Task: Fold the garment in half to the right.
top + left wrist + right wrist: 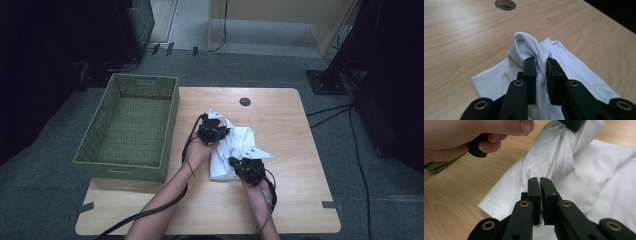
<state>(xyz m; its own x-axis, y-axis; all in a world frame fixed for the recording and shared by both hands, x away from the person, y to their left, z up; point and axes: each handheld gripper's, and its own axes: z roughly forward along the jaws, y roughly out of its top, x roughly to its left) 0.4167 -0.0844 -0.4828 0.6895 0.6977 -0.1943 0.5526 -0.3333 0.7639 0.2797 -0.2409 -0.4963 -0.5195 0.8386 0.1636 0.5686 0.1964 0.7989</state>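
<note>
A white cloth (235,150) lies crumpled in the middle of the wooden table (280,200). My left gripper (216,131) is shut on a bunched fold of the white cloth (524,47), which bulges up past its jaws. My left gripper (541,62) holds that fold lifted off the table. My right gripper (239,164) is at the cloth's near edge. In its own view my right gripper (539,180) is shut on a thin pinch of the white cloth (584,177), with a stitched hem at the left. The person's other hand (474,135) grips its tool above.
A green woven basket (92,145) stands at the table's left side, its inside bare. A round cable hole (245,101) is near the table's far edge. Black cables (150,212) trail from both grippers toward the near edge. Cables and a stand's base lie on the floor to the right.
</note>
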